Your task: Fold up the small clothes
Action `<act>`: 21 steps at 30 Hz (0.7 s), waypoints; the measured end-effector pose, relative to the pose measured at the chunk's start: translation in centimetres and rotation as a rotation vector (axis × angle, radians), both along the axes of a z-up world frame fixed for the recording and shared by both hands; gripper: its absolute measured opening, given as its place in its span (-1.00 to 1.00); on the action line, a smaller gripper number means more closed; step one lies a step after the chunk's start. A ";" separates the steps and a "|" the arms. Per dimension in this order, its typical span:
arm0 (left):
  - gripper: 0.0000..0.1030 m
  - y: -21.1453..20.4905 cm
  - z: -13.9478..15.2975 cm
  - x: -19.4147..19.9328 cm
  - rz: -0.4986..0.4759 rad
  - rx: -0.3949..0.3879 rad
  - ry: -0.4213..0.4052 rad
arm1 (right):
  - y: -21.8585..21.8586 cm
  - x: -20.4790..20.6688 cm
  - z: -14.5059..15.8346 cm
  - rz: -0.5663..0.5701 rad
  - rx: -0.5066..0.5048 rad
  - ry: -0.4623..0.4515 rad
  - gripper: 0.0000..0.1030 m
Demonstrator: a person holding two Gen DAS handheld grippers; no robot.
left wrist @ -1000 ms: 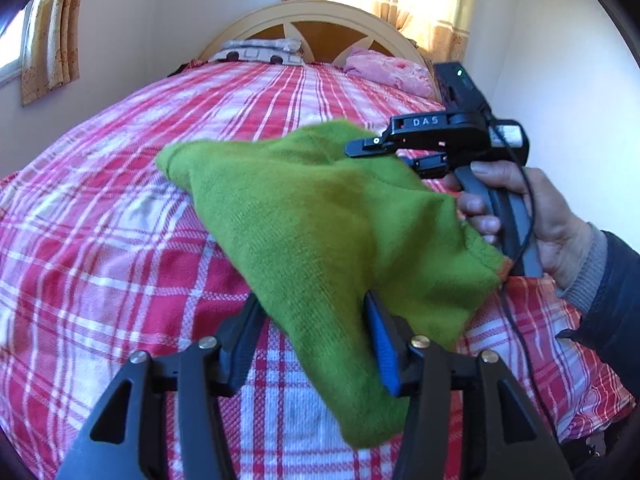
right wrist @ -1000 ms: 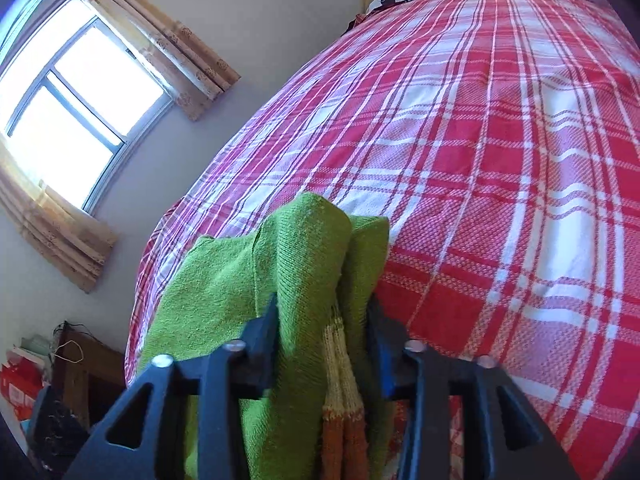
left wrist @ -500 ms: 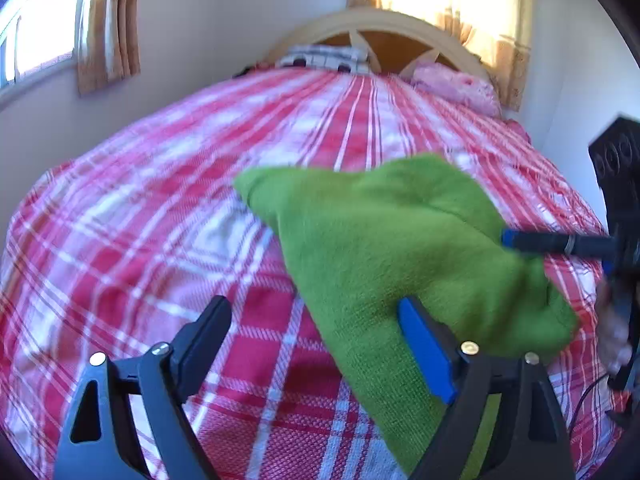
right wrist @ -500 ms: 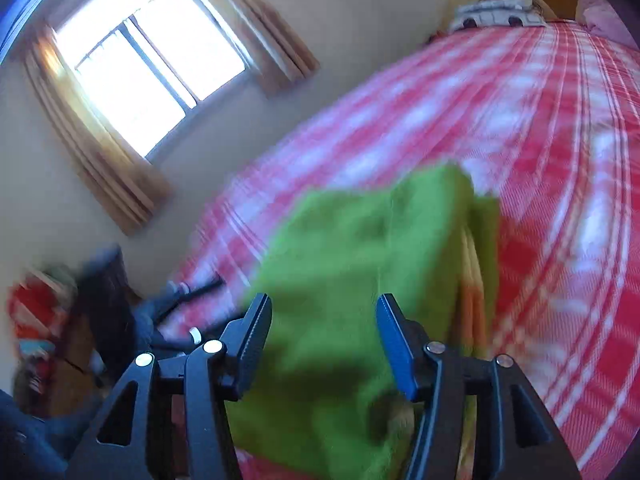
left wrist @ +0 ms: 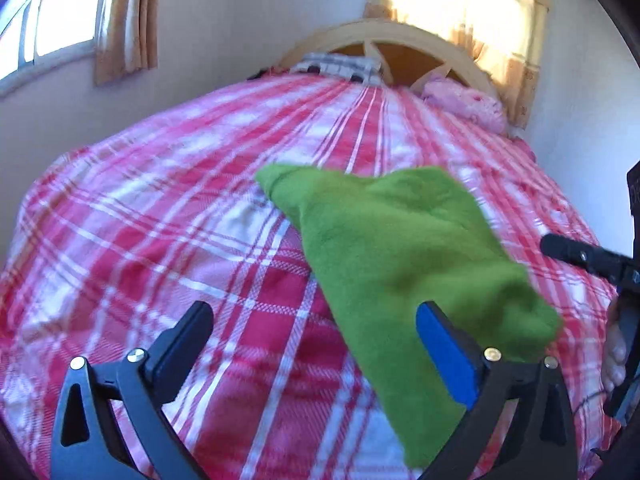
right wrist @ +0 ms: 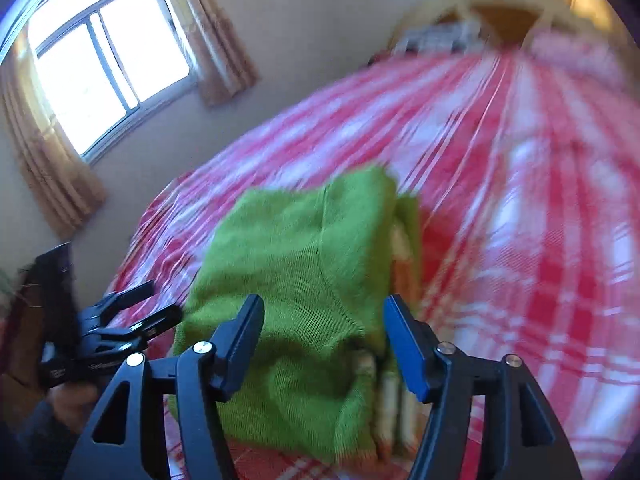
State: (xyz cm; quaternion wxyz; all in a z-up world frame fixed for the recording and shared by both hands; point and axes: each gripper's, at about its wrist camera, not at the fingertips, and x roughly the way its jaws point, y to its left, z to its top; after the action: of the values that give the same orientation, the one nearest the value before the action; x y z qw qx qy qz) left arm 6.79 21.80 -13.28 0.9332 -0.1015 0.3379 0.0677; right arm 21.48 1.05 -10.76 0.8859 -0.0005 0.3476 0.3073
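Green garment (right wrist: 304, 280) blurred on bed (left wrist: 160, 220), near end hidden behind both grippers' parted, still-widening fingers (left wrist: 444, 356).

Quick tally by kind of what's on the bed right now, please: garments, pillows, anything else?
Green knitted garment, folded on the red plaid bedspread: 1
Pillows at the headboard: 2, one checked pillow, one pink pillow
Total: 3

Red plaid bed (left wrist: 168, 240), folded green garment (left wrist: 400, 248), pillows (left wrist: 464, 104)
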 end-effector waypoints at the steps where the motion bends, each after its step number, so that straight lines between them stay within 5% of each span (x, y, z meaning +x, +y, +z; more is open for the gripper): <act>1: 1.00 -0.3 0.8 -0.9 -0.006 0.004 -0.015 | -0.2 -0.9 0.8 -0.022 -0.010 -0.040 0.28; 9: 1.00 -2.6 6.9 -5.6 -0.018 0.030 -0.178 | -1.8 -9.6 5.7 -0.095 0.002 -0.286 0.42; 21: 1.00 -4.2 9.0 -7.4 -0.059 0.054 -0.241 | -2.4 -15.8 9.5 -0.080 0.023 -0.412 0.51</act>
State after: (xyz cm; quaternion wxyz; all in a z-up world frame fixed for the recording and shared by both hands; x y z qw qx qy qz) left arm -0.57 17.57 -4.28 0.9711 -0.0737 0.2240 0.0369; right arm 5.70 -1.30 -1.27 0.9496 -0.0394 0.1554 0.2692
